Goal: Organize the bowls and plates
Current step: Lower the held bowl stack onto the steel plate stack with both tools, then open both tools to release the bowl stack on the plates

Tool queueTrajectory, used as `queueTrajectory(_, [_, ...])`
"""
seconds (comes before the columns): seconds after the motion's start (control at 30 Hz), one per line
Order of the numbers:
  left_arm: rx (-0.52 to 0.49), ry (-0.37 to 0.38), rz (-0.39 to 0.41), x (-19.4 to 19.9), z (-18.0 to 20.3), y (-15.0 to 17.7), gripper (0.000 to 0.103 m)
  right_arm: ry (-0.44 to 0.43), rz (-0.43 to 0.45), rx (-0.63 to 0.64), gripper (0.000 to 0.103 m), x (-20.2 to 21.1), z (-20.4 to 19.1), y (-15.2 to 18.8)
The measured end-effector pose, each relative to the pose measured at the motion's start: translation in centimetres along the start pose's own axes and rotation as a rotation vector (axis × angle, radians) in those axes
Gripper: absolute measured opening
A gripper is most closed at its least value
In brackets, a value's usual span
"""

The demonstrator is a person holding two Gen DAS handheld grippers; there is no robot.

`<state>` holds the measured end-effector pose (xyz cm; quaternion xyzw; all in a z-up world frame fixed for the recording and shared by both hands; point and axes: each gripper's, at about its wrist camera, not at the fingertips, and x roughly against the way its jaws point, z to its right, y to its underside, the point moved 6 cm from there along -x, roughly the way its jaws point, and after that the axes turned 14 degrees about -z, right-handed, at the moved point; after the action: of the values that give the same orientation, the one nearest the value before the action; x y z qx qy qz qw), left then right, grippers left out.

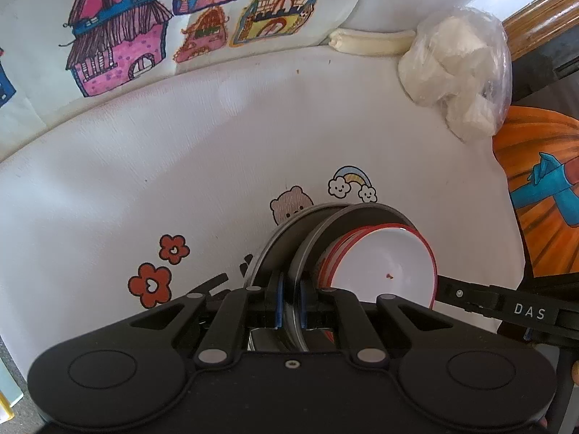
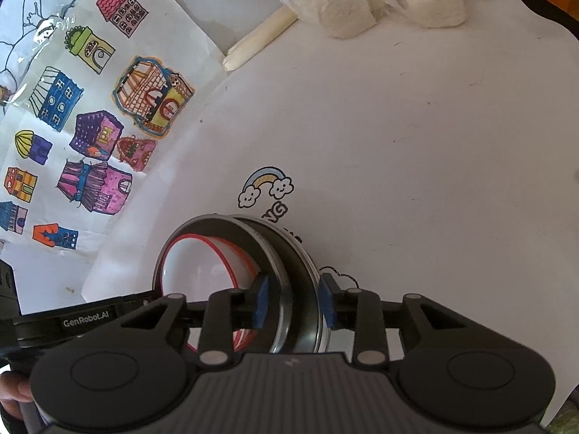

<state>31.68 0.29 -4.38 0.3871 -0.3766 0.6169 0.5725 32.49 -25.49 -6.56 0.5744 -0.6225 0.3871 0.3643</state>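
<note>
Two dark grey metal plates (image 1: pixel 286 249) stand on edge side by side, with red-rimmed white bowls (image 1: pixel 383 264) nested against the right one. My left gripper (image 1: pixel 291 303) is shut on the rim of the inner grey plate (image 1: pixel 318 242), blue pads pressing both faces. In the right wrist view the same grey plates (image 2: pixel 286 249) and the red-rimmed white bowl (image 2: pixel 206 264) show. My right gripper (image 2: pixel 295 300) straddles both grey plate rims, blue pads at each side, closed on them. The right gripper's body (image 1: pixel 514 311) shows at the right of the left wrist view.
A white table (image 1: pixel 181 166) carries bear, rainbow and flower stickers. Paper sheets with coloured house drawings (image 2: pixel 90 126) lie at the left. A plastic bag of white lumps (image 1: pixel 466 72) and a cream roll (image 1: pixel 369 41) sit at the far edge. An orange picture (image 1: pixel 542 195) lies right.
</note>
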Motion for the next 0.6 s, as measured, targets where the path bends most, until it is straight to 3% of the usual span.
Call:
queueTrajectory(0.3, [-0.006, 0.011, 0.076, 2.3, 0.2, 0.1, 0.023, 0.007, 0.004, 0.002, 0.041, 0.5, -0.1, 0.3])
queueTrajectory(0.37, [-0.014, 0.028, 0.086, 2.7, 0.4, 0.1, 0.036, 0.006, 0.006, 0.001, 0.041, 0.7, 0.0, 0.4])
queueTrajectory(0.6, [-0.051, 0.000, 0.127, 3.4, 1.5, 0.6, 0.044, 0.008, 0.021, -0.004, 0.055, 1.5, 0.3, 0.8])
